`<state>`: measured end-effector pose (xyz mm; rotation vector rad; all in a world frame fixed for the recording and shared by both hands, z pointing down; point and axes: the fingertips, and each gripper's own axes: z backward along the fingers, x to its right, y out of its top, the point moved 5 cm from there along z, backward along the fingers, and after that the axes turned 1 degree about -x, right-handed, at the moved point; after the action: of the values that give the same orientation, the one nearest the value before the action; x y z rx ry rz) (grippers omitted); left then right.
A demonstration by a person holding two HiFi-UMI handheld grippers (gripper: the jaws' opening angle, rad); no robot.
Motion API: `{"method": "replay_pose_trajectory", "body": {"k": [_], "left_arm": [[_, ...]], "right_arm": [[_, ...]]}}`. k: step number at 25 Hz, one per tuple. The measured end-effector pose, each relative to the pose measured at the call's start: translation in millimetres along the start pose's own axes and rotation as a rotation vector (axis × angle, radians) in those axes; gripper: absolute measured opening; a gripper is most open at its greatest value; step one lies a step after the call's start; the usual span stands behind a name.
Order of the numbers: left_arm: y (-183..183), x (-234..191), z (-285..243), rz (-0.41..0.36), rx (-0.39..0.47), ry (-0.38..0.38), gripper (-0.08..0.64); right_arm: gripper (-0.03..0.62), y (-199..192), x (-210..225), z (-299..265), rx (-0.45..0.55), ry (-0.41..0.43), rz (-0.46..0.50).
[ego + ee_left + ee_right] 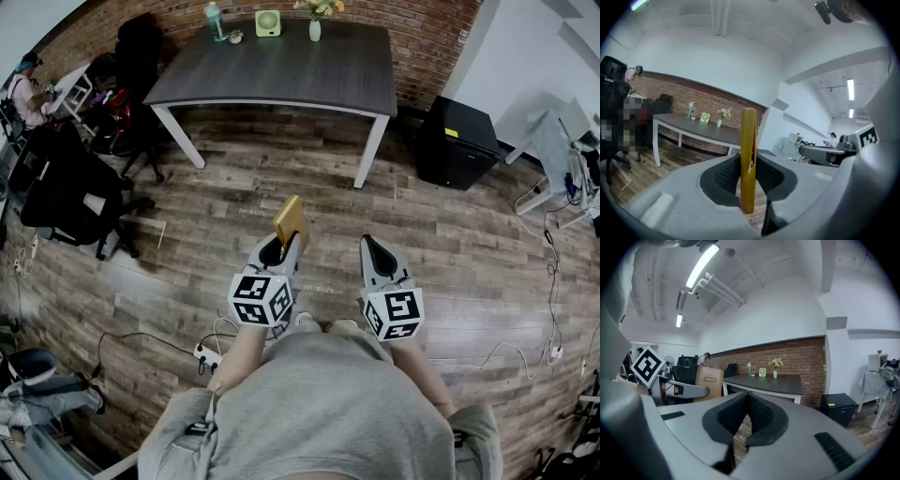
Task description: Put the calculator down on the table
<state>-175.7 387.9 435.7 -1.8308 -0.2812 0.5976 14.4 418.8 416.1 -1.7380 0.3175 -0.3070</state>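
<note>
The calculator [292, 221] is standing upright between the left gripper's [280, 244] jaws, the right gripper [374, 244] sitting just to its right. The table [281, 75] is lying well ahead, a vase [315, 29] standing on its far edge.

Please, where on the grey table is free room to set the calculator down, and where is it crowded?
The table is bare over its whole near half and its right side. Only the far edge by the brick wall is crowded: a bottle, a green fan and a vase stand there.
</note>
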Motion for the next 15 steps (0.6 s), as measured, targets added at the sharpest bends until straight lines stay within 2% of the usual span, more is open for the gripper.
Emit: {"method": "replay_pose_trajectory", "body": {"k": [15], "left_arm": [[4.2, -16.0, 4.9, -0.014, 0.003, -0.031, 0.087]], "right_arm": [[0.002, 0.0, -21.0, -16.3, 0.011, -0.002, -0.003]]}}
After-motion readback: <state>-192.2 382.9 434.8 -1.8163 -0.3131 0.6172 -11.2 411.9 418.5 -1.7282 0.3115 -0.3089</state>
